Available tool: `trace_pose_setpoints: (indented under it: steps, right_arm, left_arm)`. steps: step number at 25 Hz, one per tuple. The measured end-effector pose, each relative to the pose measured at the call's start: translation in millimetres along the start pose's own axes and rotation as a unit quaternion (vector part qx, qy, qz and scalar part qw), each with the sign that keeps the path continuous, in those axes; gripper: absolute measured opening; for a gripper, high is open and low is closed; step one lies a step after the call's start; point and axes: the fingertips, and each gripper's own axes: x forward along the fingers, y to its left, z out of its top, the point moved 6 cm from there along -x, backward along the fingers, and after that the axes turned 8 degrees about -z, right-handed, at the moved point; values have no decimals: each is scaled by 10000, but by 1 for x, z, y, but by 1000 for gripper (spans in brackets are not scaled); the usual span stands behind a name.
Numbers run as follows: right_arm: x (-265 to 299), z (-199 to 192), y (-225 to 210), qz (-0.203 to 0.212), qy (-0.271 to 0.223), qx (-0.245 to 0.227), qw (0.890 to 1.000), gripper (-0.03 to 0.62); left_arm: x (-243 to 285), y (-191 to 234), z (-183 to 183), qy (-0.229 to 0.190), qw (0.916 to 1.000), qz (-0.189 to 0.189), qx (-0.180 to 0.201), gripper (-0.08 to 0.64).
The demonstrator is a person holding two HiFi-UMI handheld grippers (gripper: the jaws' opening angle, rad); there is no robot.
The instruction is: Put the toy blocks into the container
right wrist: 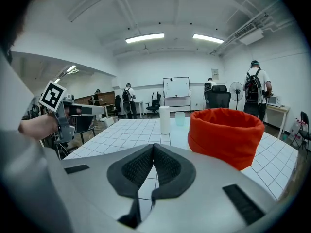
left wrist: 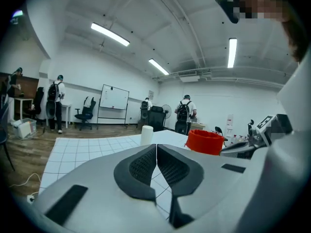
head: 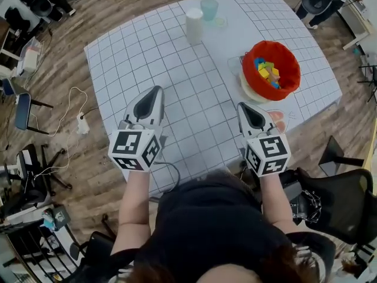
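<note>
- No words, numbers or brand names are legible.
- Black square patterns, not lettering, cover the white cube (head: 135, 149) on the left gripper (head: 156, 91) and the second white cube (head: 268, 154) on the right gripper (head: 245, 107).
- The standing whiteboard (right wrist: 176, 88) is too distant to read.

Head view looks steeply down from above the person onto the whole gridded table (head: 177, 87), while each gripper view sits low at the near table edge, facing level across it; all three share the red container (head: 293, 69) and white cylinder (head: 194, 25).
</note>
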Motion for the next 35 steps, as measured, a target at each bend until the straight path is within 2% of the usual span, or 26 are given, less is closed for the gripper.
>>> trace_pose_setpoints:
  steps: [8,16,26,31,35]
  right_arm:
    - [11,14,22,220,-247,-178,9993,15]
    - [25,16,40,496,-191,-296,9981,15]
    - [27,15,48,676,-137,-68,9976,15]
    - [25,15,52,635,-163,-280,9975,15]
    - [24,14,54,687,-138,-201,9973,15]
  left_arm:
    - [-47,21,-34,275,9970,660,-285,29]
    - [-68,25,-54,505,9929,976,-454,31]
    - [-71,21,-61,599,9920,964,-546,31]
    - [-68,20,-61,606,9923,930,-546,31]
    - [-67,20,-61,620,9923,918,-549,31]
